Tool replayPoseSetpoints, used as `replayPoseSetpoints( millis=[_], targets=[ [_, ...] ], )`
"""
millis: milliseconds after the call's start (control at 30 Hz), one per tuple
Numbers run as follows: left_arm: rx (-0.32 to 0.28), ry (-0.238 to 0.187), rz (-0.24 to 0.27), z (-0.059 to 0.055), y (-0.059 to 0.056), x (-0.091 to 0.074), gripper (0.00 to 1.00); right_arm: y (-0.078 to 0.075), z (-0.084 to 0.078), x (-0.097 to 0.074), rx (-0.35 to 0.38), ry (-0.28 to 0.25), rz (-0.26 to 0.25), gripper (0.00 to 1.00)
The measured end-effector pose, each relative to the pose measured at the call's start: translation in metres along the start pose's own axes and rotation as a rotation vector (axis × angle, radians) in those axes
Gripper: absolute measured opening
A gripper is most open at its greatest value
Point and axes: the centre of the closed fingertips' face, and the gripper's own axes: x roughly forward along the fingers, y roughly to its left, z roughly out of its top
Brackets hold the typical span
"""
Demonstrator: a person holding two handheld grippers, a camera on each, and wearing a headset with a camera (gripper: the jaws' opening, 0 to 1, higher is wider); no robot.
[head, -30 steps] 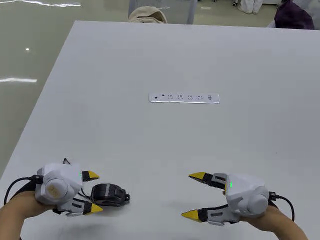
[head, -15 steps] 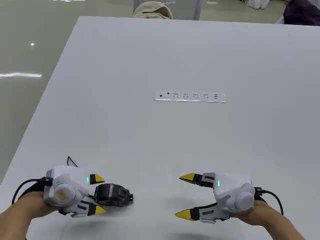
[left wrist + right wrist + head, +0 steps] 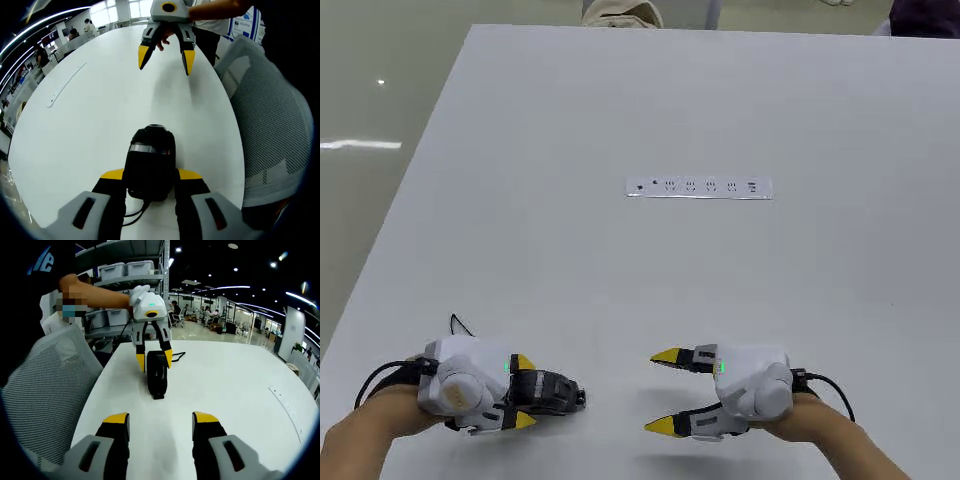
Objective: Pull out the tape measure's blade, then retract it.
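A black tape measure (image 3: 550, 390) lies on the white table (image 3: 650, 270) near its front left corner, blade not drawn out. My left gripper (image 3: 524, 392) holds the case from the left; in the left gripper view the tape measure (image 3: 150, 162) sits tight between both yellow fingertips (image 3: 114, 174). My right gripper (image 3: 662, 392) stands open to the right of the case, a short gap away, pointing at it. The left gripper view shows the right gripper (image 3: 165, 56) facing it. From the right gripper view, the tape measure (image 3: 157, 372) stands ahead of my open right gripper (image 3: 161, 419).
A white power strip (image 3: 698, 187) lies flat mid-table, well beyond the grippers. A thin black cord (image 3: 455, 325) trails behind the left gripper. A mesh chair (image 3: 265, 125) stands at the near edge. Shelves with bins (image 3: 125, 275) rise behind the person.
My right gripper has moved left, closer to the tape measure, still open. The left gripper has slid forward along the case and its jaws have drawn in against it.
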Motion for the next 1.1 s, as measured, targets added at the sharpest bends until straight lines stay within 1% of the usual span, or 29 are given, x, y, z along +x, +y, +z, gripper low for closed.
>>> replayPoseSetpoints(
  millis=[67,167,300,400,567,700,733,767,800,900,1100],
  targets=[
    [0.004,0.006,-0.001,0.000,0.002,0.001,0.31,0.000,0.000,0.007,-0.003,0.000,0.007,0.49],
    [0.012,0.014,-0.011,-0.001,0.001,0.000,0.31,0.001,0.002,0.017,-0.008,-0.004,0.017,0.48],
    [0.014,0.005,-0.003,-0.001,0.000,0.000,0.30,0.001,0.004,0.028,-0.015,-0.006,0.028,0.46],
    [0.009,0.006,0.004,-0.001,0.001,0.000,0.30,0.002,0.003,0.038,-0.024,-0.009,0.036,0.44],
    [0.003,0.000,-0.002,-0.002,0.001,0.000,0.30,0.006,0.004,0.056,-0.027,-0.008,0.065,0.41],
    [0.003,-0.005,-0.006,-0.001,0.001,0.000,0.30,0.007,0.003,0.065,-0.028,-0.007,0.074,0.40],
    [-0.003,0.031,-0.038,-0.009,-0.003,-0.004,0.29,0.007,0.002,0.068,-0.031,-0.002,0.077,0.39],
    [-0.002,-0.017,-0.004,-0.003,0.004,-0.003,0.29,0.007,0.001,0.070,-0.031,0.000,0.079,0.38],
    [-0.007,-0.011,-0.006,-0.005,0.004,-0.004,0.29,0.007,0.001,0.073,-0.029,0.000,0.081,0.38],
    [-0.011,-0.008,-0.011,-0.003,0.004,-0.004,0.29,0.007,0.002,0.077,-0.030,-0.001,0.085,0.36],
    [-0.025,-0.019,-0.016,-0.003,0.003,-0.004,0.29,0.003,0.003,0.086,-0.022,-0.004,0.085,0.32]
  ],
)
